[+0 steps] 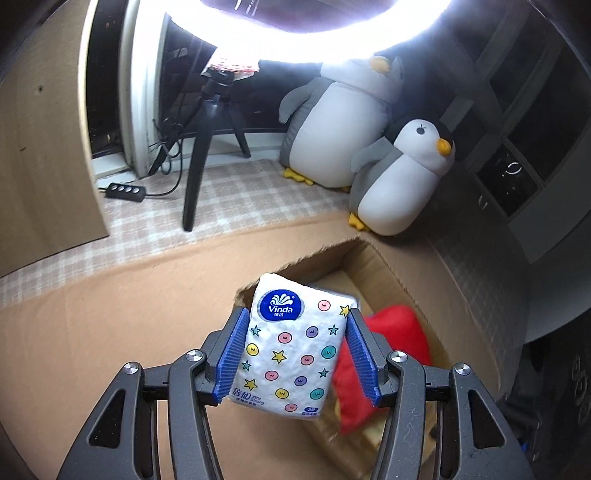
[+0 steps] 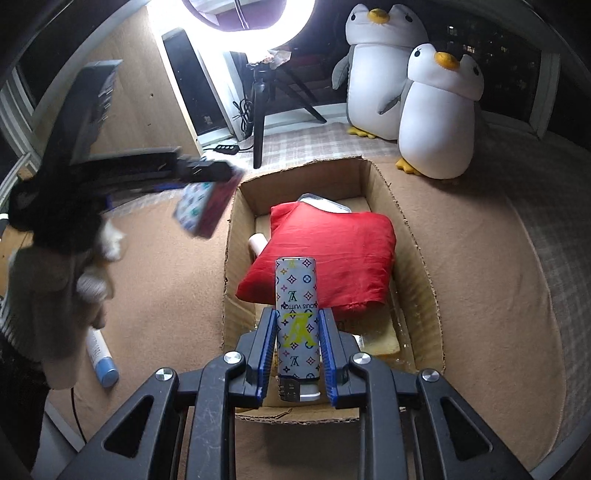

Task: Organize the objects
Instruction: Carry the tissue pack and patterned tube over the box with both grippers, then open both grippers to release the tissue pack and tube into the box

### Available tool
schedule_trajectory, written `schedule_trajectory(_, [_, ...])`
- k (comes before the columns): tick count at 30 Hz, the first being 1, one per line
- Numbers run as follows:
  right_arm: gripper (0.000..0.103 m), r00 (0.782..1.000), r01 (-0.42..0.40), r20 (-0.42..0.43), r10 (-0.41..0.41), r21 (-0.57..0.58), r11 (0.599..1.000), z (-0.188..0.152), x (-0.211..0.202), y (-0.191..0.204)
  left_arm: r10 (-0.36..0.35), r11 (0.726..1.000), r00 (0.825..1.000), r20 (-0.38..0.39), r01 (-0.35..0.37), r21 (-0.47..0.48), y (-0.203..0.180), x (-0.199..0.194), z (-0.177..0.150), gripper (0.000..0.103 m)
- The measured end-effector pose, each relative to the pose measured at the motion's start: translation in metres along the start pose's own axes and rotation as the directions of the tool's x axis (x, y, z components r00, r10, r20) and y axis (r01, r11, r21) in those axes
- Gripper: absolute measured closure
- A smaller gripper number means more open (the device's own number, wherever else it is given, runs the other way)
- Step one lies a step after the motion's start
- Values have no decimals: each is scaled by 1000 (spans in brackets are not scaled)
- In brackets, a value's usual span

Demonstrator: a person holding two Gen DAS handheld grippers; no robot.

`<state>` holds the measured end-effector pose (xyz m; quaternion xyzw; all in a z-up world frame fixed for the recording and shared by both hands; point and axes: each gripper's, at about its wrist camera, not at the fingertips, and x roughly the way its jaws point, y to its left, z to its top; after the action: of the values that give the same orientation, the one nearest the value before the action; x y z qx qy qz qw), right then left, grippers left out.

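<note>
My left tongs [image 1: 293, 347] clamp the tissue pack [image 1: 291, 341] by its long sides, label toward me, held above the cardboard box's [image 2: 417, 258] left edge, ready to drop in, I judge. My right tongs [image 2: 297, 350] pinch the patterned lighter [image 2: 297, 314] upright over the near end, where the red pouch [image 2: 325, 251] leaves little free floor.

2 plush penguins [image 2: 413, 85] sit side by side. There is 1 cardboard box [image 2: 417, 266], and in it 1 red cushion [image 2: 332, 243]. 1 tissue pack [image 1: 291, 343] and 1 patterned lighter [image 2: 297, 317] are held, 1 in each of the 2 tongs. 1 blue-capped tube [image 2: 101, 360] lies outside the box. 1 ring light [image 1: 332, 26] stands on 1 tripod [image 1: 207, 147], with 1 cable remote [image 1: 123, 192] beside it.
</note>
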<state>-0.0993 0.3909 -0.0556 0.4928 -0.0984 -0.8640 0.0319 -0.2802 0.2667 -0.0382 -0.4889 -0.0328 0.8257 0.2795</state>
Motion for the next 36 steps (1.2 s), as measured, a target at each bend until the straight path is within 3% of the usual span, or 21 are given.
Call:
schedule_trajectory(11, [82,999,-26,-23,25,-17,1000,1,8,0,3,1000,999,-32,-3,-2,-17,36,12,45])
schedule_trajectory(15, [81,999,-31,-20,31,-30,999,2,8,1,9,1000,999,-43,-9,1,-18,39,14,30])
schedule_trajectory(17, [65,999,-28,-17,27,-33,999,3,7,0,10,1000,999,-32,-10,-3,-17,37,14,29])
schedule_trajectory(19, [59,1000,-23,2,23,-30,999,2,3,0,8,1000,1000,-28,-9,-7,-16,34,14,29])
schedule_trajectory(36, [57,999,-49,2,49,-2,999,0,0,5,43,999,999,12,-43,-6,11,-23,-11,29])
